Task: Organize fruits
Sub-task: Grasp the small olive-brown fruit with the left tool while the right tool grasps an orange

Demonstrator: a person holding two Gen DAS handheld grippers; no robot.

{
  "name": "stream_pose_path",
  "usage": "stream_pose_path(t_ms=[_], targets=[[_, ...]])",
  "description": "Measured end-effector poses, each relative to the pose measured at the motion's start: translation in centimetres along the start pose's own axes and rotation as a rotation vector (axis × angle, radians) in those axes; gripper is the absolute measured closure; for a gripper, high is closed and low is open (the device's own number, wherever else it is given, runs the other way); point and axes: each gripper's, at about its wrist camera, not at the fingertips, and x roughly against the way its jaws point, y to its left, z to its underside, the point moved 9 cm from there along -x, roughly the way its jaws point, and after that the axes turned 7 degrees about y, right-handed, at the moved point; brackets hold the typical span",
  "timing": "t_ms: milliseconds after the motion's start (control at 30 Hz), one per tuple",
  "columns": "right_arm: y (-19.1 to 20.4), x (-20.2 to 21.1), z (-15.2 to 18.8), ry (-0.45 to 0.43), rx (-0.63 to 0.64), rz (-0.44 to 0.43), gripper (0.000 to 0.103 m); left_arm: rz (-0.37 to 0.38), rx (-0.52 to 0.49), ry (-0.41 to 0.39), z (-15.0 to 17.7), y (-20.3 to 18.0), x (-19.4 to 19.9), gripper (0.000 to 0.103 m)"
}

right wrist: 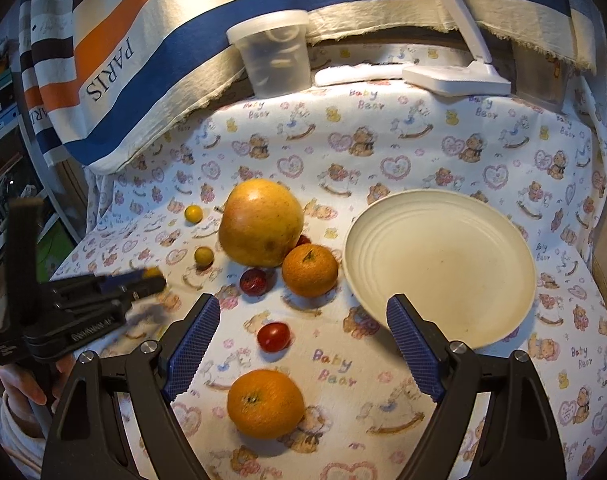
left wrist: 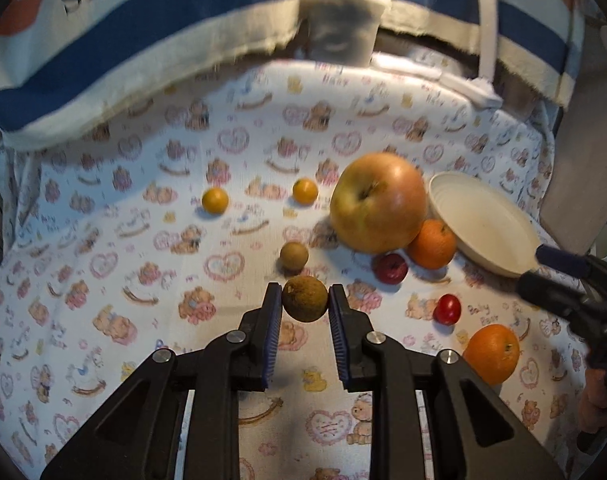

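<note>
left gripper (left wrist: 305,300) pinching small brown fruit (left wrist: 304,299) across its middle, lifted near-left of apple (left wrist: 377,202) | likely light, firm, prone to roll | right gripper (right wrist: 299,338) spread, empty, near bowl (right wrist: 439,268)

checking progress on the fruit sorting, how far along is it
Nothing looks sorted yet: the bowl is empty. In hand: left gripper shut on a small brown fruit. Right gripper is open. Apple, oranges and the other small fruits remain on the cloth.
</note>
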Motion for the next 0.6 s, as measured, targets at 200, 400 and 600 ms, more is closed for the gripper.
stream_pose_path(t_ms=[200,400,600], targets=[[1.2,-2.0,1.9,0.121,0.033,0.007,0.031,-0.021,-0.023,-0.070,-0.8,-0.5,1.4,0.080],[1.4,-3.3,3.5,0.212,0.003,-0.028,0.039,-0.031,-0.030,-0.096,-0.7,-0.8,2.1,0.081],[1.9,-3.7,4.4,0.249,0.003,-0.022,0.040,-0.031,-0.015,-0.088,-0.6,-0.4,2.0,0.080]])
